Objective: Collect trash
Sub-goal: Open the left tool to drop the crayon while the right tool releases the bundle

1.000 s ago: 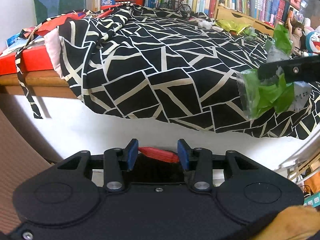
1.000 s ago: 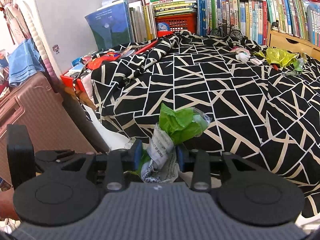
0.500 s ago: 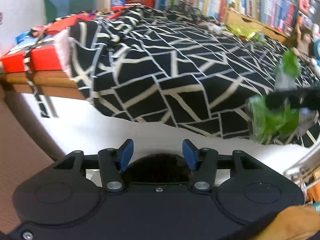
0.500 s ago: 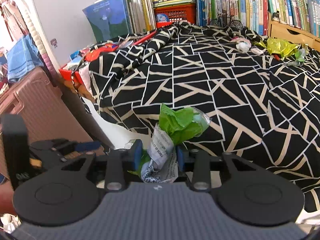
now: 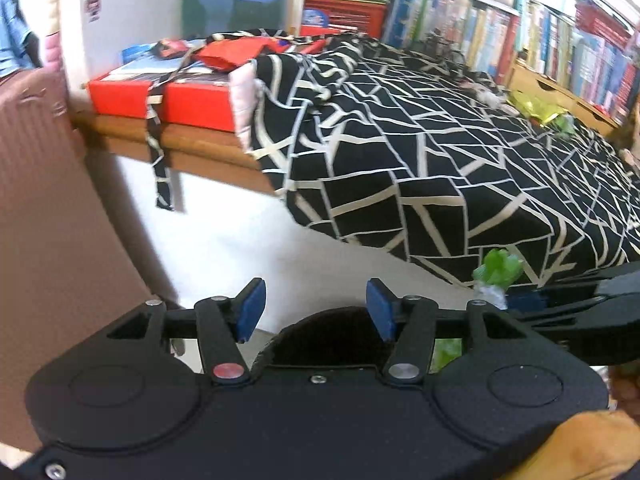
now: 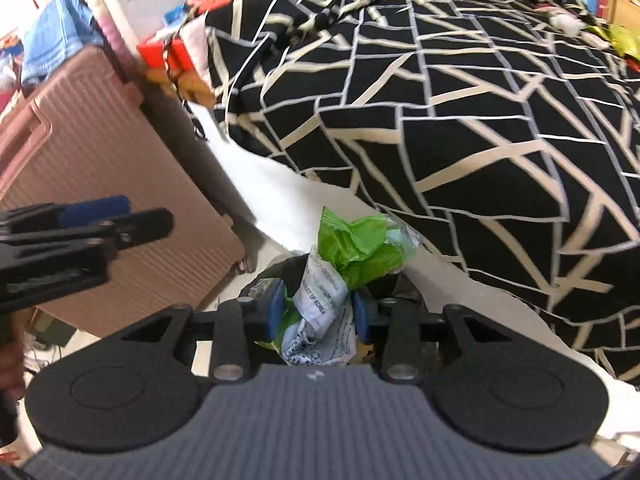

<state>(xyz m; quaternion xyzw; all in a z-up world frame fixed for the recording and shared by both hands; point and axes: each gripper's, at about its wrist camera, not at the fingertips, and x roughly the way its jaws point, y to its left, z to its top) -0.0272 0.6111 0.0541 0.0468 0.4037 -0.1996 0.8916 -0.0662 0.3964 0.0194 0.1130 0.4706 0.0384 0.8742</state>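
Note:
A crumpled green wrapper with white printed paper (image 6: 344, 276) is pinched between the blue pads of my right gripper (image 6: 316, 314), low beside the bed. Below it a dark round opening (image 6: 384, 286) shows, likely a bin. My left gripper (image 5: 314, 310) stands open with nothing between its pads, over the same dark opening (image 5: 328, 336). In the left wrist view the green wrapper (image 5: 498, 270) and the right gripper's black arm (image 5: 580, 300) come in from the right. More trash, yellow-green wrappers (image 5: 536, 106), lies at the bed's far side.
The bed with a black-and-cream patterned cover (image 5: 420, 152) fills the right. A pink ribbed suitcase (image 6: 100, 168) stands on the left. A red box (image 5: 160, 96) rests on a wooden ledge. Bookshelves (image 5: 520, 32) line the back wall.
Both grippers have dropped from bed height toward the floor beside the bed. The right one still holds the green wrapper and now sits close to the left one, over the dark opening.

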